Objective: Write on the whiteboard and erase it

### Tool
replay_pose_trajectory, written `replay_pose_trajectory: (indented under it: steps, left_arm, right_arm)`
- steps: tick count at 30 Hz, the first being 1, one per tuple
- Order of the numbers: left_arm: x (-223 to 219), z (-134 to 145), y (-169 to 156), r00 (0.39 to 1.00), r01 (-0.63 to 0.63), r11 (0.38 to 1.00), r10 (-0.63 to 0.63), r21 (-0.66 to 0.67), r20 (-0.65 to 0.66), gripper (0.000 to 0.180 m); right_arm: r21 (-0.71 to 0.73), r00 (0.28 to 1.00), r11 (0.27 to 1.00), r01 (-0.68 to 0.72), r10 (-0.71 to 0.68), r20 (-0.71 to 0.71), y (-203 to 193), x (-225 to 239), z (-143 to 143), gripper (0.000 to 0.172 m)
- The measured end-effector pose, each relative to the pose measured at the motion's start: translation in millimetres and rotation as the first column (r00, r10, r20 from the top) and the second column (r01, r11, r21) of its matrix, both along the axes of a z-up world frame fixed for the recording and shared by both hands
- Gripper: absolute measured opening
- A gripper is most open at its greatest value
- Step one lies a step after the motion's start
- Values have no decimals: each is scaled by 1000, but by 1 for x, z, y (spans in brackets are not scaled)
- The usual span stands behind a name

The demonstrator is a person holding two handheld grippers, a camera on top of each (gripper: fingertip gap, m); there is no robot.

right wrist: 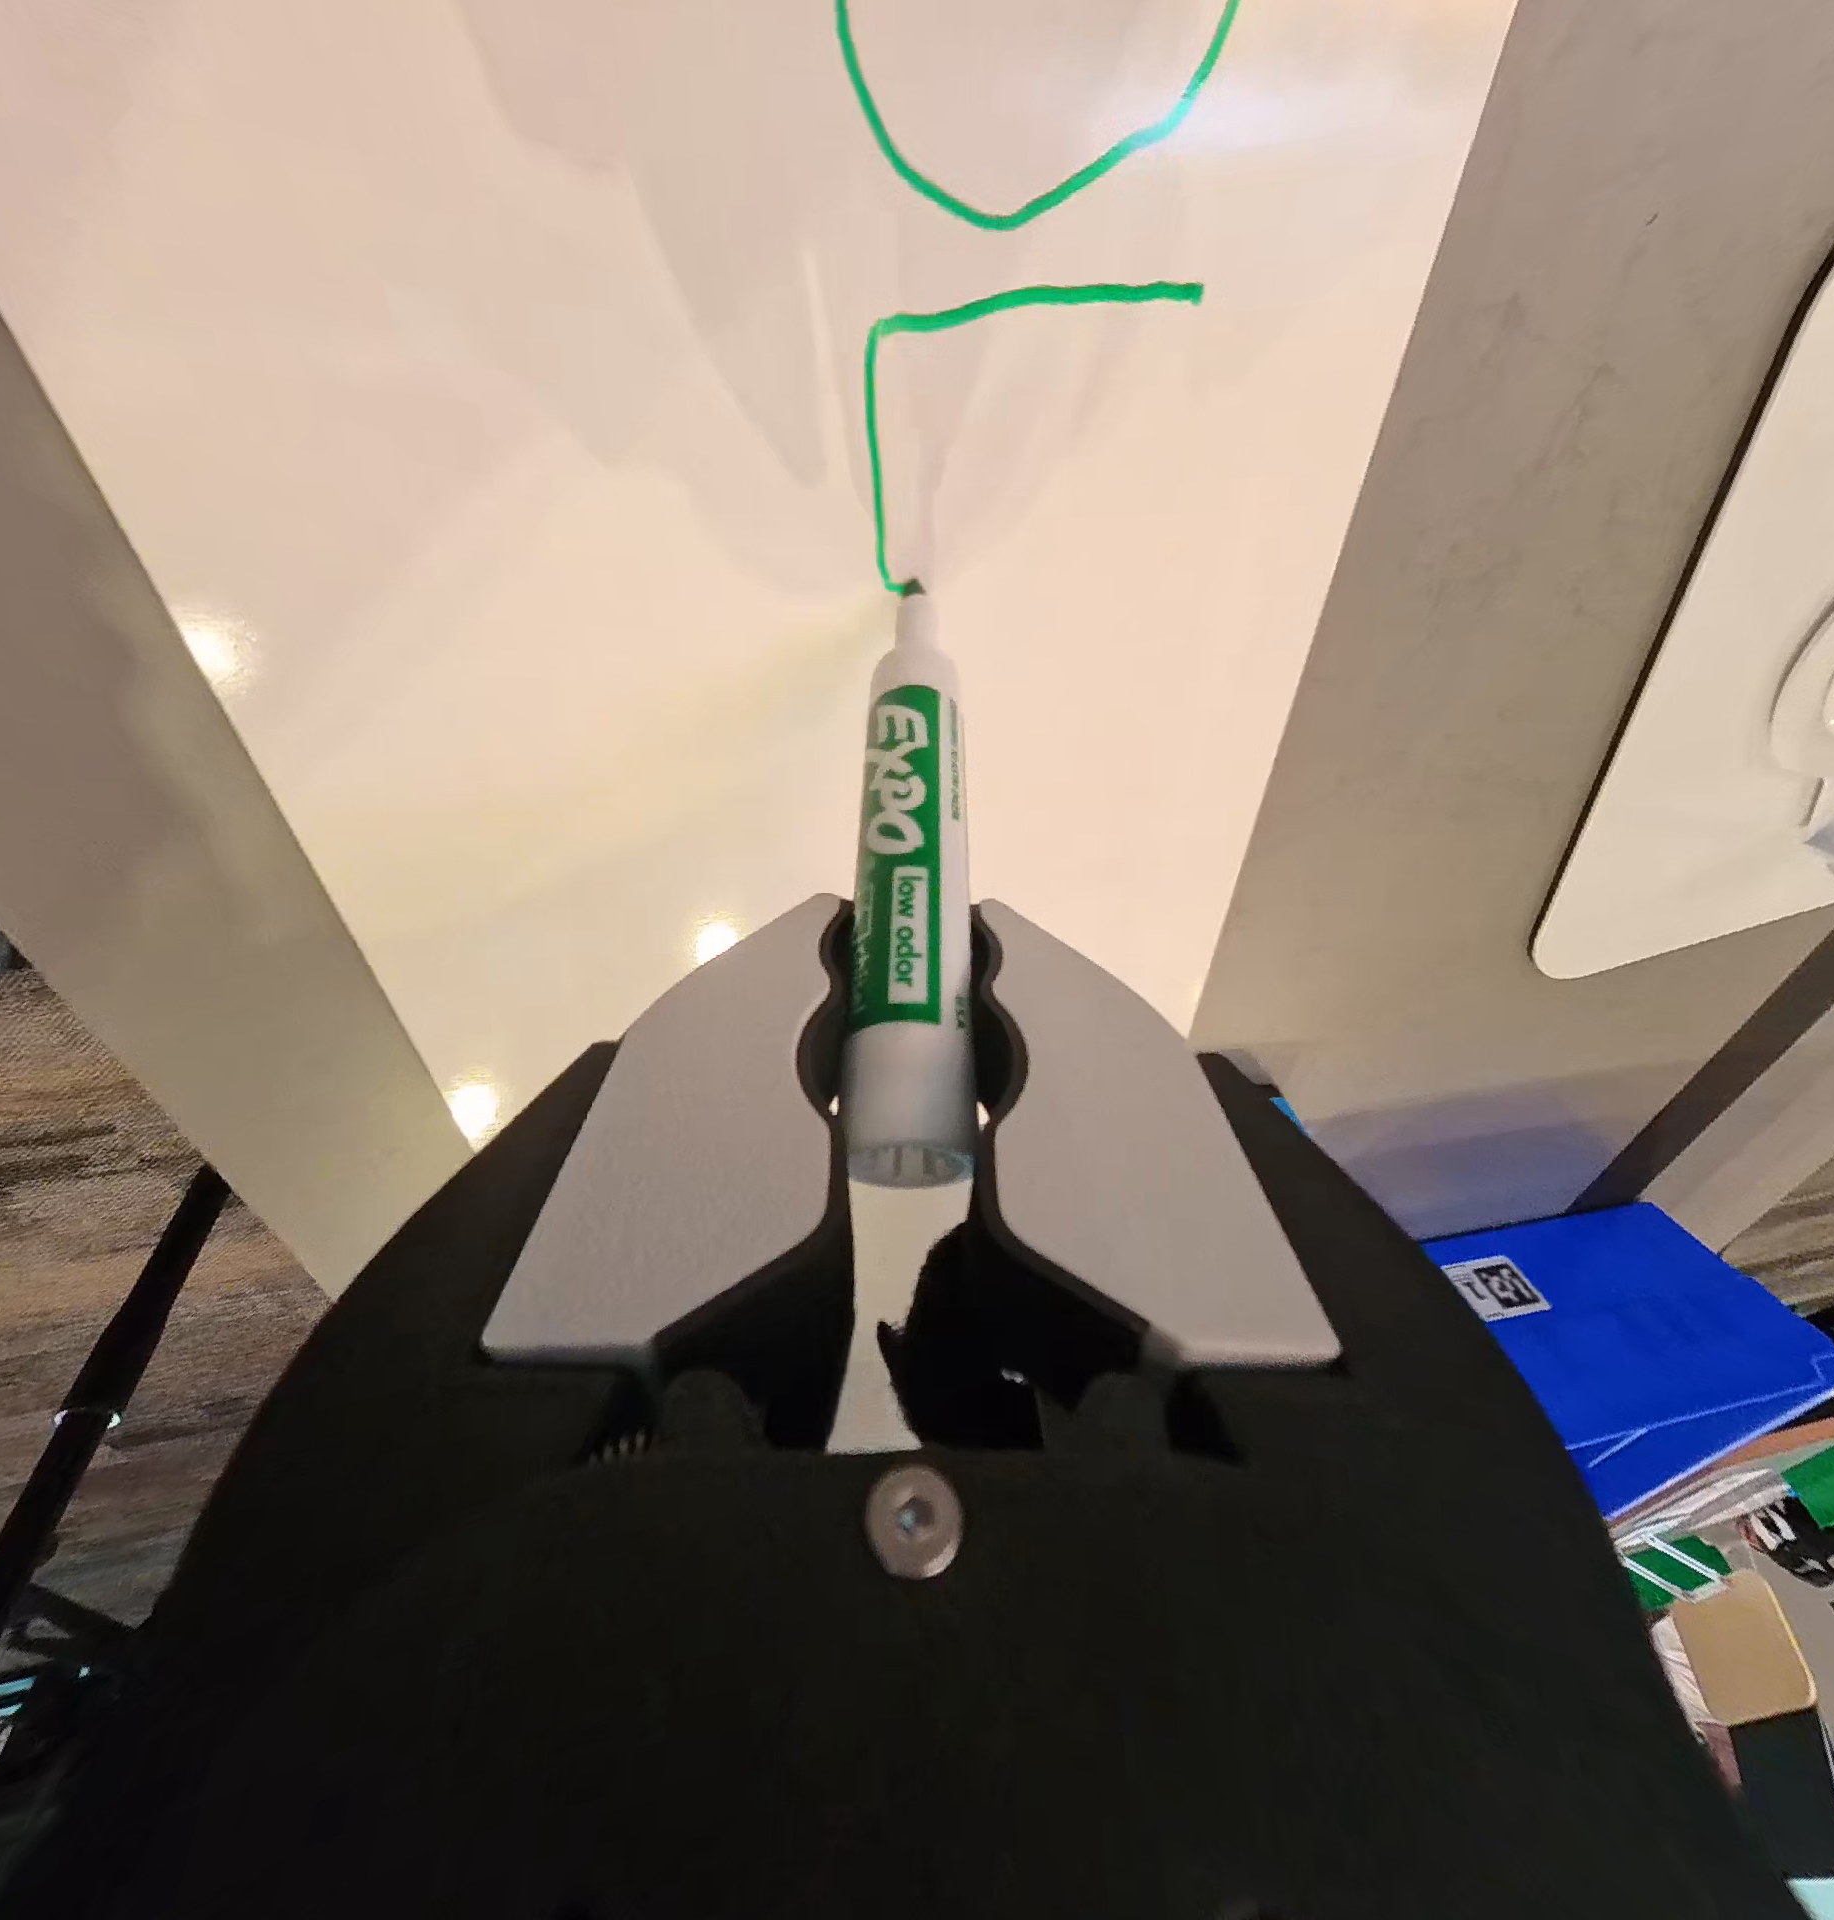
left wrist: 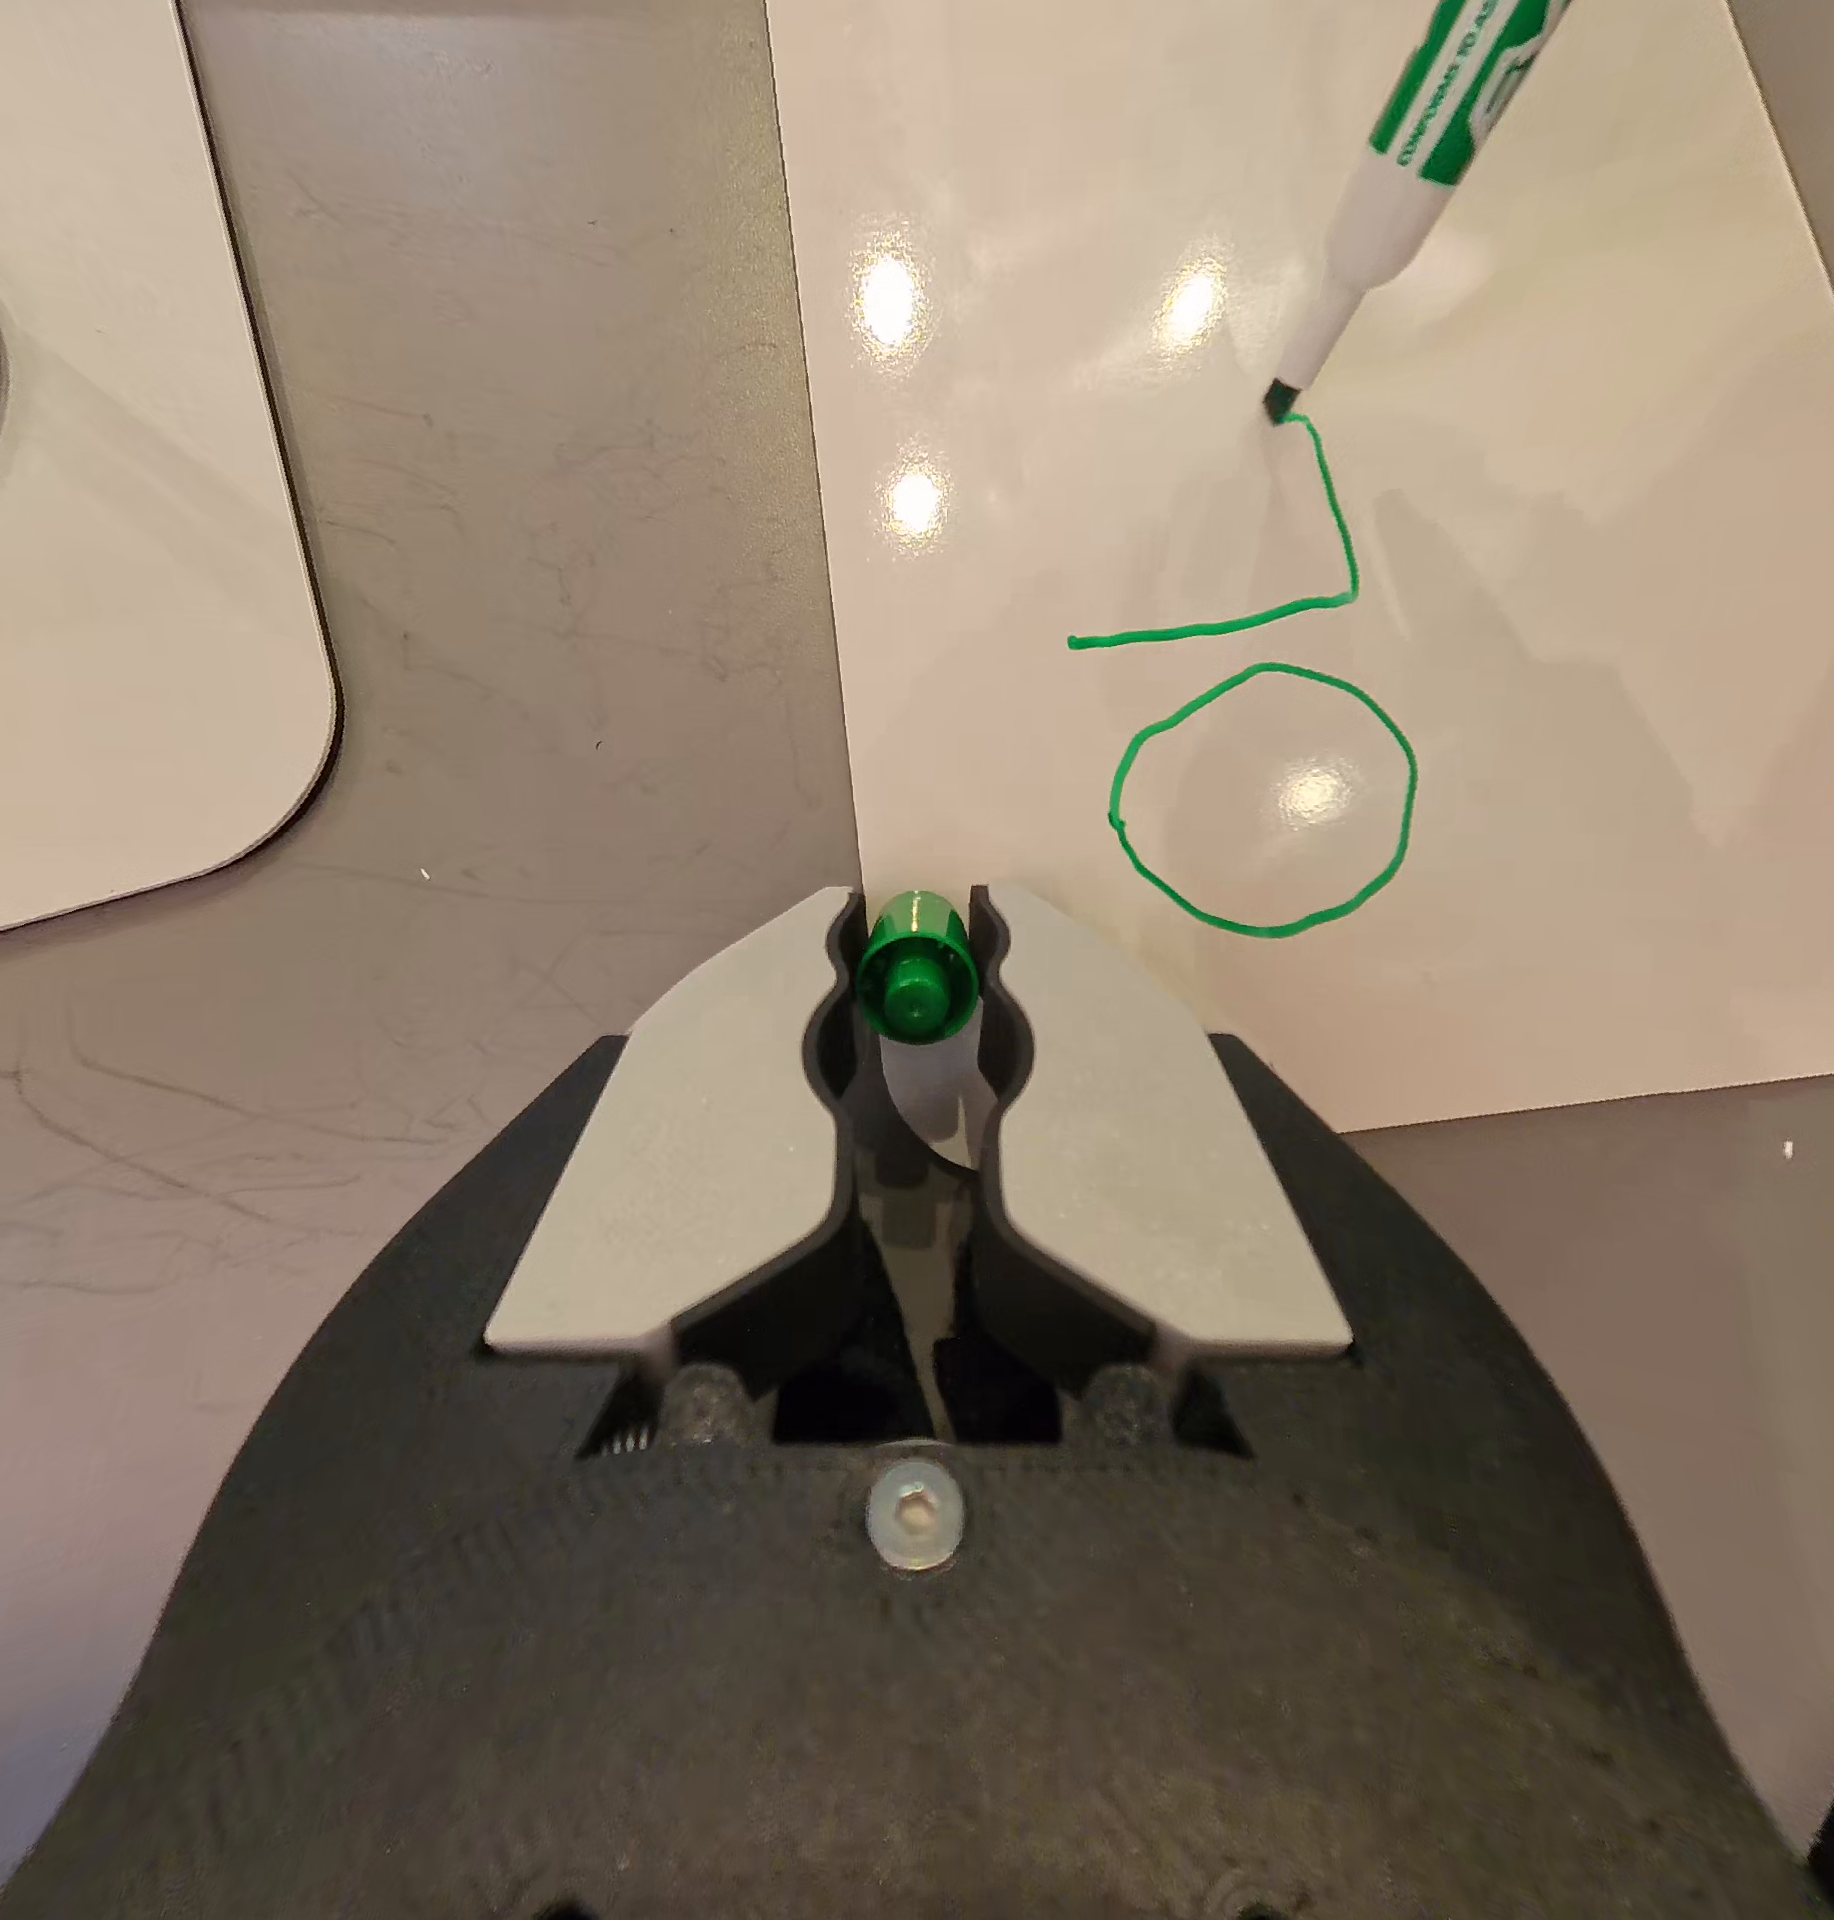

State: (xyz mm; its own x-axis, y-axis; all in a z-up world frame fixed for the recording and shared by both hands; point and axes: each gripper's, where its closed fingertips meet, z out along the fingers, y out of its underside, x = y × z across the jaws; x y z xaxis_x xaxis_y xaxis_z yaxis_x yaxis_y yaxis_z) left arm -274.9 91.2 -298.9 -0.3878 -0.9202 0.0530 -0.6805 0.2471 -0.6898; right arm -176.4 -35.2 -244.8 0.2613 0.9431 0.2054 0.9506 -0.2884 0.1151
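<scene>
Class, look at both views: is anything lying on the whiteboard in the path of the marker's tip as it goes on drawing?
Nothing visible does. The marker, clamped in the right gripper, has its tip on the whiteboard at the end of the green line; around it, the board is bare.

Grey, scuffed surface [left wrist: 539, 582] beside the board. A white panel with a rounded corner and dark edge [left wrist: 113, 582] lying at far left. A blue folder [right wrist: 1619, 1340] low at right, atop a stack of papers [right wrist: 1723, 1507]. Patterned carpet floor [right wrist: 51, 1143] at left, crossed by a thin black rod [right wrist: 82, 1423].
</scene>
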Motion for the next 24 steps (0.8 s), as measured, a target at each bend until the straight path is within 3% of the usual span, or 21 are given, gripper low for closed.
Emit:
replay_pose_trajectory:
  steps: [24]
  left_arm:
    - [0,0,0,1000,1,1000,-1,-5,-2,19]
  right_arm:
    - [25,1000,1000,-3,3,8,48,8,-2,21]
